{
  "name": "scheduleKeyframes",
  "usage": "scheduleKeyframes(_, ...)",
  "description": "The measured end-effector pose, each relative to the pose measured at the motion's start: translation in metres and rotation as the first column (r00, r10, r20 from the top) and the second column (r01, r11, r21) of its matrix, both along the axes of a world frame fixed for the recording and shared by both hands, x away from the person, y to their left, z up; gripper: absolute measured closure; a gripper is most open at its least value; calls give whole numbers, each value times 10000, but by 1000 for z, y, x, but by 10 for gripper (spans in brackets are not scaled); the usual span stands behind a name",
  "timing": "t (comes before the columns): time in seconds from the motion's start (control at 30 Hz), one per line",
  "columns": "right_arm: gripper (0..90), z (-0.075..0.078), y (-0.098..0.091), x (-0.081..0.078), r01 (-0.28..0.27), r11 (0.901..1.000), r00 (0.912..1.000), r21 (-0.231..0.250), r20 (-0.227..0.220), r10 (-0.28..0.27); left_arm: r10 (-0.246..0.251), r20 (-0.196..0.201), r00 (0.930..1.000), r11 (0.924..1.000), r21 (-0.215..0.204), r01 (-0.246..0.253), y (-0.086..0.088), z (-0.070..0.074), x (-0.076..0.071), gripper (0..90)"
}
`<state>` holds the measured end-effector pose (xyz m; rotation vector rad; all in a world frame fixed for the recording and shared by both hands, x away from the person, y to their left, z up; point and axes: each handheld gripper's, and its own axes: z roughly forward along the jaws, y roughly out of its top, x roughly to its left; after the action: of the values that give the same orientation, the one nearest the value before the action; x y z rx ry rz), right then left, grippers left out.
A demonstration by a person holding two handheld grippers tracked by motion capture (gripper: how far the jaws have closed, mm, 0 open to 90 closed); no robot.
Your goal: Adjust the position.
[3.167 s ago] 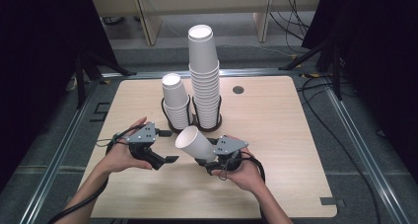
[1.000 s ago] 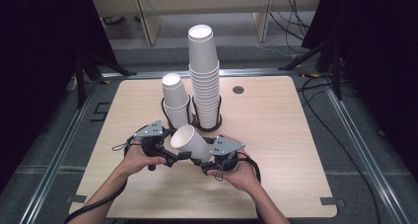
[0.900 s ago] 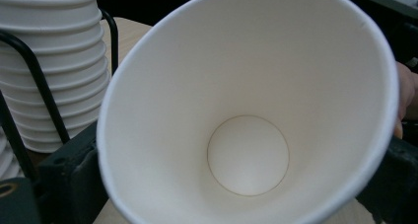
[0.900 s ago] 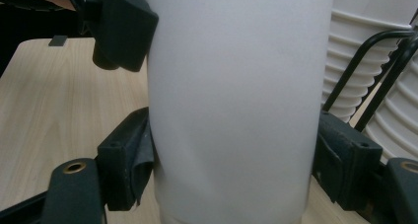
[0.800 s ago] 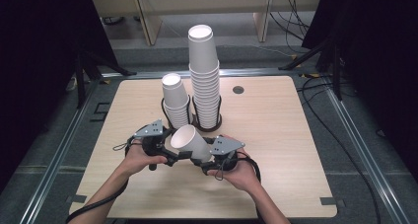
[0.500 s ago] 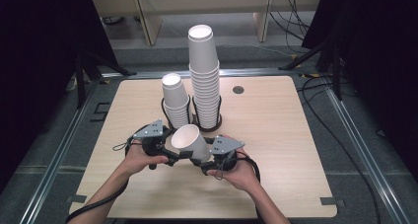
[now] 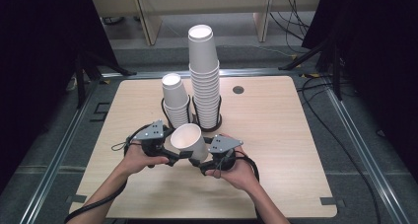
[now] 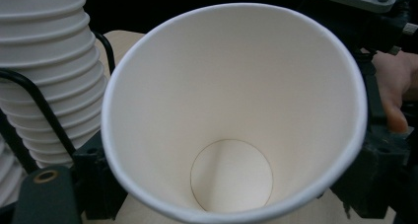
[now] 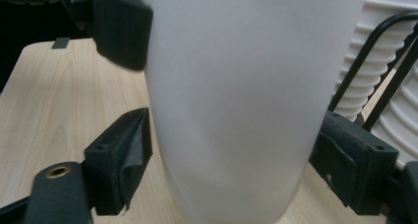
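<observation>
High view: a white paper cup (image 7: 189, 141) is held up over the table (image 7: 276, 135), between two grippers, near two cup stacks (image 7: 204, 81). Left gripper (image 7: 173, 155) jaws have been closing and squeeze the cup. Right gripper (image 7: 203, 166) jaws have been opening; they sit loose beside it.

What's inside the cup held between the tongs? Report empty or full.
Empty: the left gripper view looks straight into the cup, showing bare white walls and bottom.
</observation>
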<state>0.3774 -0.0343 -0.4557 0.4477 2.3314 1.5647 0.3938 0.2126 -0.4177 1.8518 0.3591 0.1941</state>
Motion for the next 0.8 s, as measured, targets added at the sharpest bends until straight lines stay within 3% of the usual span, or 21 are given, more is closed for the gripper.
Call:
scheduleKeyframes(0.03,178,0,-2,1,41,9999,10000,-132,80,-40,-32,25,10000,10000,-72,33,0,0,0,159)
scheduleKeyframes(0.2,165,-2,-4,1,149,9997,9999,-201,-1,-149,219,395,9990,9991,355,-233,1,2,-2,160)
scheduleKeyframes(0.27,165,-2,-5,0,98,9996,9999,-251,-64,-100,254,410,9988,9994,221,-264,1,2,-2,161)
scheduleKeyframes(0.37,165,-3,-8,0,227,9995,9997,-216,-53,-229,339,603,9976,9980,520,-371,4,3,-2,162)
scheduleKeyframes(0.4,165,-2,-9,-1,212,9996,9997,-183,-151,-215,389,564,9977,9985,358,-409,4,3,-3,163)
scheduleKeyframes(0.5,166,-2,-14,-4,230,9997,9994,-83,-263,-232,465,590,9972,9979,432,-491,6,4,-4,165)
scheduleKeyframes(0.57,166,-2,-20,-4,353,9992,9992,-208,-177,-356,466,582,9972,9979,426,-491,7,3,-5,166)
scheduleKeyframes(0.6,167,-1,-24,-3,415,9988,9991,-256,110,-412,468,574,9973,9978,441,-494,7,3,-5,166)
scheduleKeyframes(0.63,169,-2,-24,-5,386,9993,9989,-2,-272,-386,479,568,9972,9977,452,-505,7,2,-5,166)
scheduleKeyframes(0.77,173,0,-36,-5,696,9976,9973,11,-252,-696,574,567,9967,9980,234,-588,4,1,-5,167)
scheduleKeyframes(0.8,173,1,-38,-5,782,9969,9967,30,-218,-781,584,569,9967,9976,347,-604,3,2,-6,167)
